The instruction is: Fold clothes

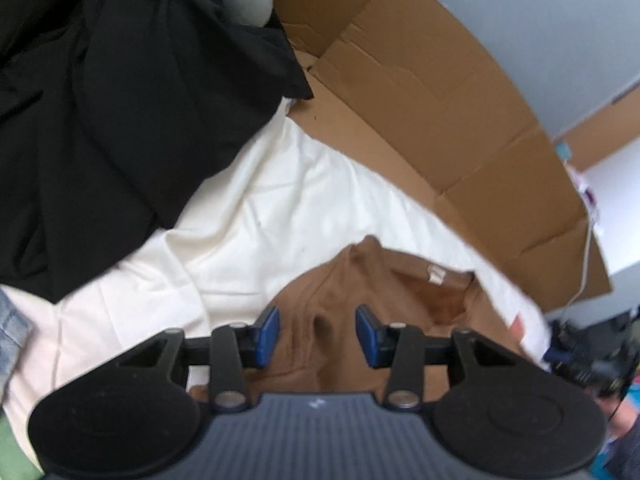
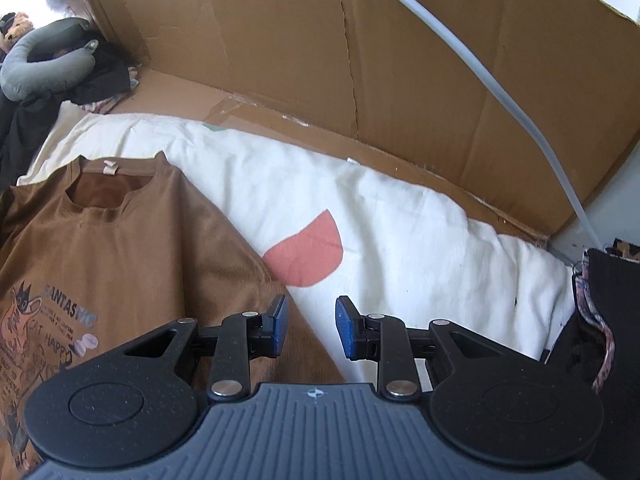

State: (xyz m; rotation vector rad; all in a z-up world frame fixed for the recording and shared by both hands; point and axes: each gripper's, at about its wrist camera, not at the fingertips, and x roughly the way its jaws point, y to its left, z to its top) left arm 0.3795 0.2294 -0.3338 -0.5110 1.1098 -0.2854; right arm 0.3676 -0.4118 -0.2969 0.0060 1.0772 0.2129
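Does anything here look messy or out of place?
Yes. A black garment lies crumpled in a heap on the white sheet, while the brown T-shirt lies flat. The cardboard behind is creased and torn.

Creased brown cardboard sheets (image 2: 400, 60) stand against a pale grey-blue wall (image 1: 540, 20), behind a white quilt (image 2: 400, 220) in soft daylight.

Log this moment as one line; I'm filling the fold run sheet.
left gripper: open, over brown printed T-shirt | right gripper: open, at shirt's edge | shirt flat on white sheet, unfolded
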